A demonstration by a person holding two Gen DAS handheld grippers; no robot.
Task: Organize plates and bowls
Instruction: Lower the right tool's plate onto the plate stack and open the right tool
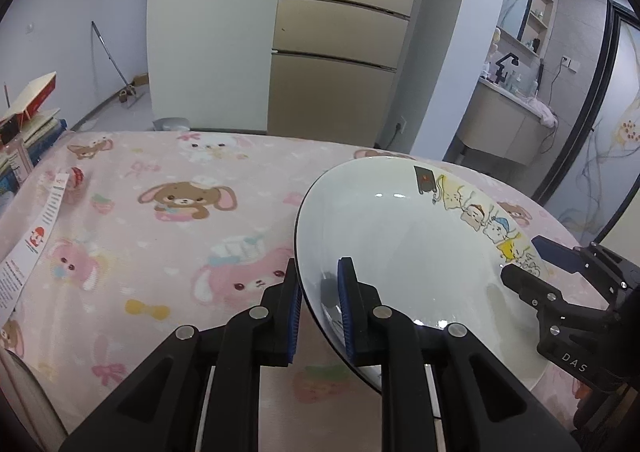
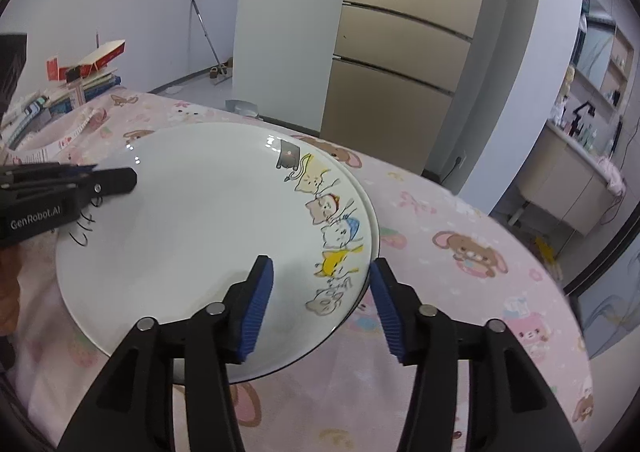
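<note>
A white plate with cartoon cats along its rim is held above the pink cartoon tablecloth. My left gripper is shut on the plate's left rim, one pad above and one below. In the right wrist view the plate shows whole. My right gripper is open, its jaws on either side of the plate's right rim, without pinching it. The right gripper also shows in the left wrist view, and the left gripper in the right wrist view.
A paper leaflet lies at the table's left. Stacked books and a red-and-white box sit at the far left edge. A beige fridge stands beyond the table, and a washbasin cabinet at the right.
</note>
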